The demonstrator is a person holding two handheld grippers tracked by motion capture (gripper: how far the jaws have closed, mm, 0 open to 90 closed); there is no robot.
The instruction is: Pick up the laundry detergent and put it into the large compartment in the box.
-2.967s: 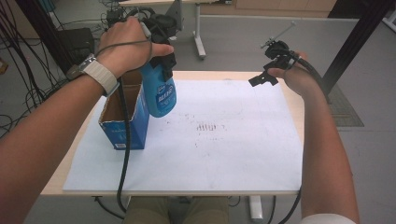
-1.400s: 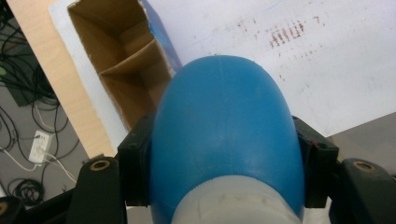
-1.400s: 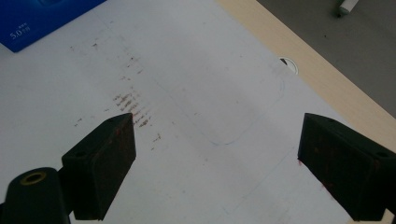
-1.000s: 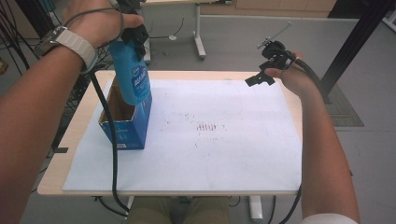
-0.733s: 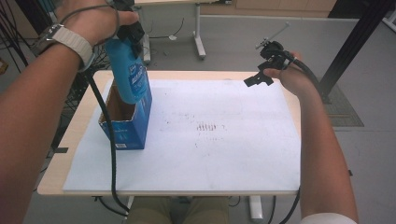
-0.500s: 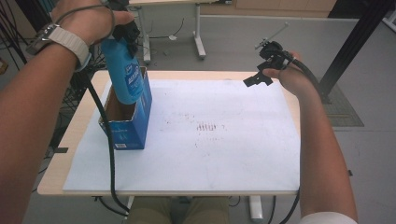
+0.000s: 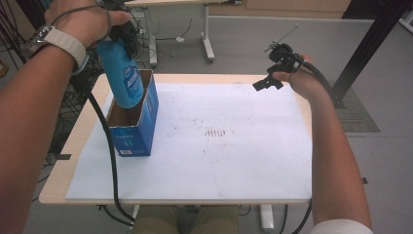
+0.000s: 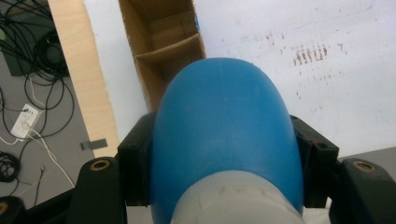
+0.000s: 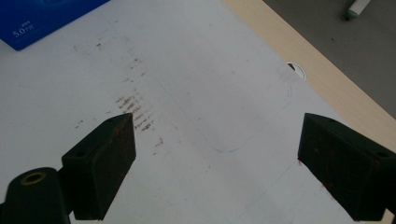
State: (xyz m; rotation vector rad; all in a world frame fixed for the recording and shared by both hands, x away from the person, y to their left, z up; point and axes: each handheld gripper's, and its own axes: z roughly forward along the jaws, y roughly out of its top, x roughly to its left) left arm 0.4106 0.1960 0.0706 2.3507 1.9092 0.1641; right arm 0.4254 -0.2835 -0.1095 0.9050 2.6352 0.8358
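A blue spray bottle [image 7: 121, 73] hangs upright, its base at the open top of a blue cardboard box [image 7: 134, 134] at the table's left. My left gripper [image 7: 125, 35] is shut on the bottle's upper part; in the left gripper view both pads press the sides of the bottle [image 8: 226, 135], with the box [image 8: 163, 42] and its inner divider below. My right gripper [image 7: 264, 84] is held above the table's far right, open, with nothing between its jaws. Under my right gripper [image 9: 215, 140] lies only the white sheet.
A white sheet [image 7: 243, 165] covers most of the wooden table [image 7: 58, 180], with brown smudges [image 7: 216, 132] near its middle. A corner of the box [image 9: 37, 18] shows in the right gripper view. Cables [image 8: 28, 107] lie on the floor to the left. A black post [image 7: 365, 44] stands at far right.
My left hand has carried the bottle leftward, from beside the box's right wall to over its open top. The right hand has stayed where it was.
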